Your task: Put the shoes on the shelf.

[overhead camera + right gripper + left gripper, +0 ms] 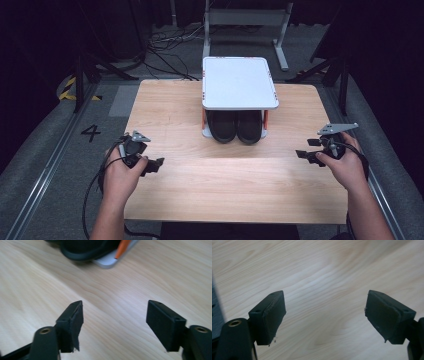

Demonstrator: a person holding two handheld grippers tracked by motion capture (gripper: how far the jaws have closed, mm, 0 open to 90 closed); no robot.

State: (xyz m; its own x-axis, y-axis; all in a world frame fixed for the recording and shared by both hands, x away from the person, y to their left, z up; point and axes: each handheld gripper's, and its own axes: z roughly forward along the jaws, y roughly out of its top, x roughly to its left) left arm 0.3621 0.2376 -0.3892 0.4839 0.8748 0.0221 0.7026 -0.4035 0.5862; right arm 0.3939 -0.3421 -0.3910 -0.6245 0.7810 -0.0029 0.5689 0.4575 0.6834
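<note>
A pale wooden table stands on grey carpet in a dark room, with cables trailing across the floor behind it. At the table's far middle sits a small white two-tier shoe rack with orange posts; a pair of black shoes rests side by side on its lower tier, toes toward the near edge. The left tool hovers over the near left of the table, the right tool over the near right, both well apart from the rack.

The left gripper view shows its jaws wide apart over bare wood grain. The right gripper view also shows jaws apart with nothing between, plus one shoe toe and a rack corner beyond.
</note>
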